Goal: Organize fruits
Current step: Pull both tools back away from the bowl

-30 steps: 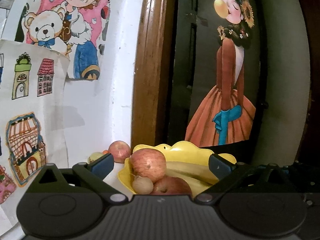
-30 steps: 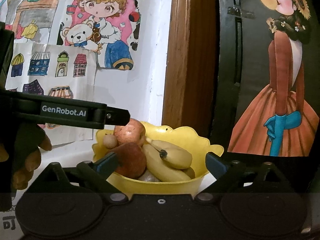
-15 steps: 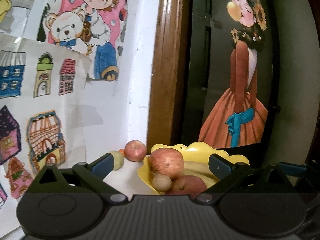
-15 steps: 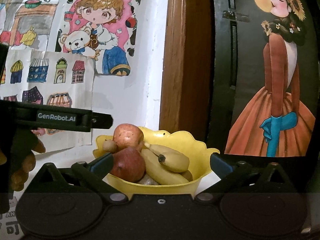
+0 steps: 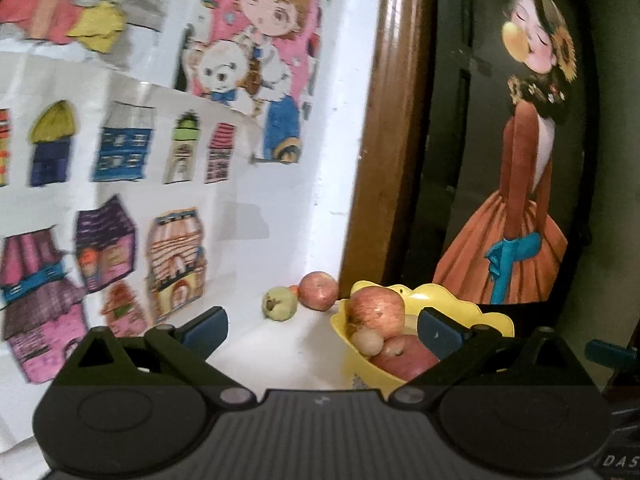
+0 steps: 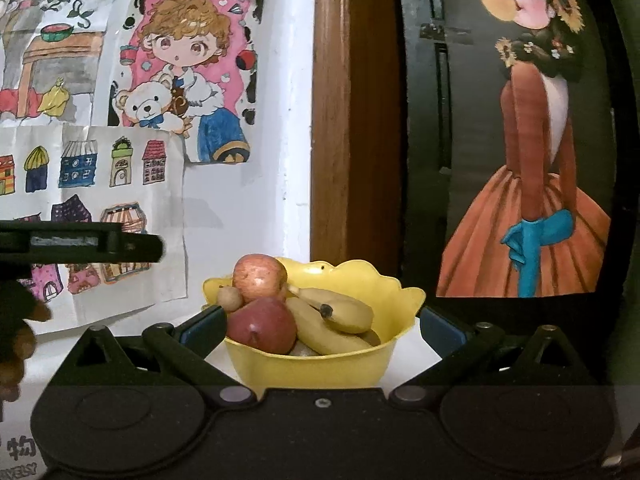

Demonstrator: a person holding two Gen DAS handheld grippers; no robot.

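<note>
Since the earlier frames the left gripper (image 5: 322, 330) has swung leftward, so the yellow bowl (image 5: 494, 318) now sits toward its right finger and the loose fruit by the wall has come into plainer view; right gripper (image 6: 320, 326) has barely shifted and faces the bowl (image 6: 316, 364) square on. Both tools have their fingers spread wide with nothing between them. Bowl holds two red apples (image 6: 259, 277), bananas (image 6: 340, 312) and a small brownish round fruit (image 6: 230, 298). Outside it, on the white surface at the foot of the wall: a red apple (image 5: 319, 291), a green fruit (image 5: 279, 304) just beside it, and a sliver of something orange between them, too hidden to name. Judgement: gathering step in hand, with the left tool lining up on the stray pieces. Next move calls for the left tool to go forward and low, centre one fruit between the fingers and close gently; both are round and may roll toward the wooden door frame (image 5: 384, 160). Bowl is heaped, so placement needs a free hollow
</note>
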